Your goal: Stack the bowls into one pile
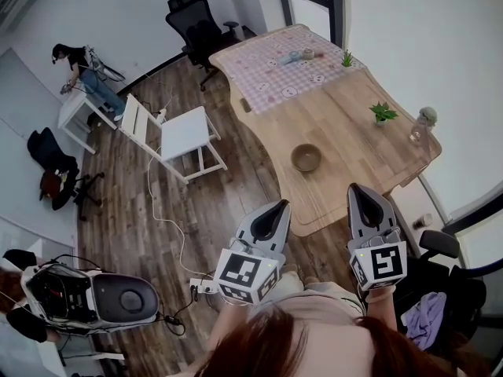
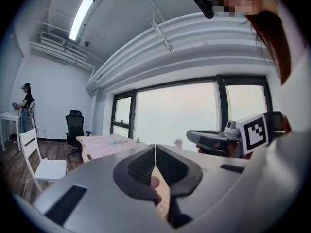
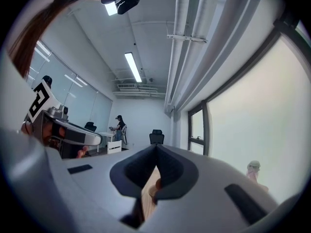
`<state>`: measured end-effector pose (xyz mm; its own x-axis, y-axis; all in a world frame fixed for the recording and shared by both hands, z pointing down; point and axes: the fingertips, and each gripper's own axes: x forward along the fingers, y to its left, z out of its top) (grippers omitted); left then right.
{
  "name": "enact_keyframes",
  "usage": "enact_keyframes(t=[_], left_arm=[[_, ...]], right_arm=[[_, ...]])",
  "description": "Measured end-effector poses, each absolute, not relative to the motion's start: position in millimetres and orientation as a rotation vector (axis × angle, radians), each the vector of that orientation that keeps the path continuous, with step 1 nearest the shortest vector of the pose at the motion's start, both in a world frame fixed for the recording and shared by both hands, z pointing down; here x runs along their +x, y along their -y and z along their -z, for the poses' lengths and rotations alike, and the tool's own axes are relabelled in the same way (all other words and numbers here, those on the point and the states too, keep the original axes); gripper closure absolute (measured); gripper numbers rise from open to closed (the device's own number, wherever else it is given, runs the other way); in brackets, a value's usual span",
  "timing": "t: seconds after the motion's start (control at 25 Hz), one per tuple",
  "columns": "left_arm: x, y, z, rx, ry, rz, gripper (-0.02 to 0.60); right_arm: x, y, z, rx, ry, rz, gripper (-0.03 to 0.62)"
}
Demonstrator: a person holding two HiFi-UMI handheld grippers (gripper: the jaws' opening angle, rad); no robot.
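We hold our left tool and our right tool side by side near the front edge of the light wooden desk. Both tools have their jaws pressed together with nothing in them. The round brown bowl sits on the desk just ahead, between the two tools and apart from both. Farther back on the desk are a small green plant in a pot, a clear glass bottle and a pink checked cloth, all well away from the bowl. To the left, on the dark wooden floor, stand a small white table and a white chair.
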<state>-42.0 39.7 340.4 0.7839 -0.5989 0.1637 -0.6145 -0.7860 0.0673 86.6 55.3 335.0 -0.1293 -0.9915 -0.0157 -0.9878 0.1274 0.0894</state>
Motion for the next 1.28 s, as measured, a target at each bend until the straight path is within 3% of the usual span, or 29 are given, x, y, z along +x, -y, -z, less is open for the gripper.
enact_keyframes(t=[1.28], left_arm=[[-62,2,-343,2.839,0.870,-0.175,0.571]], right_arm=[[64,-23,-338,2.043,2.223,0.094,0.594]])
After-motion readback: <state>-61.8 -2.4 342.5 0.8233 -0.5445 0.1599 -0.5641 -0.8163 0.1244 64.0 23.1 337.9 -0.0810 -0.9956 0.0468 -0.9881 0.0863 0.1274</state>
